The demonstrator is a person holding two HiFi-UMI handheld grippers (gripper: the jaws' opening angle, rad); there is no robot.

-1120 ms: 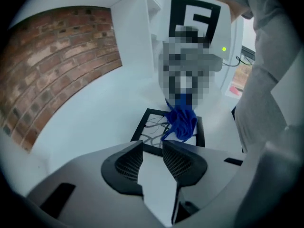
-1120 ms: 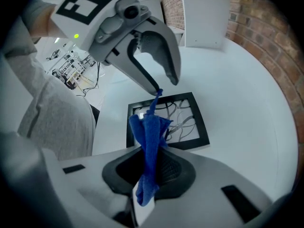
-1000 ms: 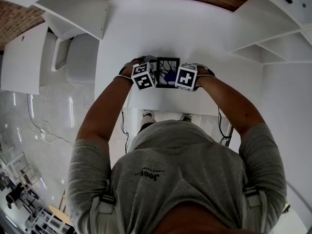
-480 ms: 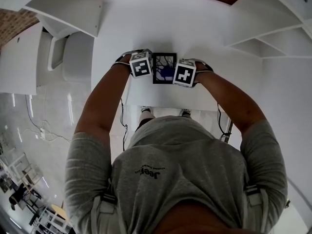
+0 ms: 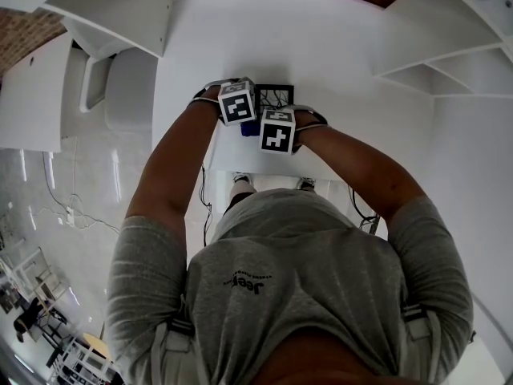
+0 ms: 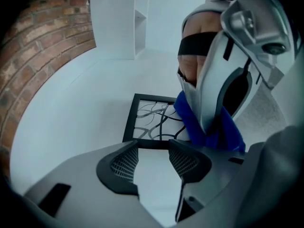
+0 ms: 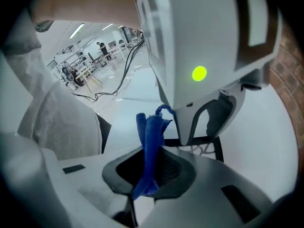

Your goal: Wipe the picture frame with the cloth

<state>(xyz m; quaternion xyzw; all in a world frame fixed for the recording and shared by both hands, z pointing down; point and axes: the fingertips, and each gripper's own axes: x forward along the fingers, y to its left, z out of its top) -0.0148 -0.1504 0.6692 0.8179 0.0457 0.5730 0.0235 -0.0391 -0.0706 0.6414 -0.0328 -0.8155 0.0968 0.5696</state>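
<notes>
The black picture frame (image 5: 276,95) lies flat on the white table (image 5: 337,54); its line-art picture (image 6: 151,121) shows just past my left gripper (image 6: 153,151). That gripper's jaws have just been opening and stand open over the frame's near edge with nothing between them. My right gripper (image 7: 151,163) is shut on a bunched blue cloth (image 7: 150,137). The cloth (image 6: 209,127) hangs onto the frame's right part, beside the left gripper. In the head view both marker cubes, left (image 5: 238,103) and right (image 5: 277,131), cover most of the frame.
White shelf units stand at the table's left (image 5: 120,10) and right (image 5: 433,62), and a brick wall (image 6: 42,46) runs behind. A white seat (image 5: 128,91) stands left of the table. The table's near edge (image 5: 264,173) lies just below the grippers.
The right gripper has moved left and nearer the person with the cloth, now in front of the frame's near part. The left gripper stays at the frame's left side.
</notes>
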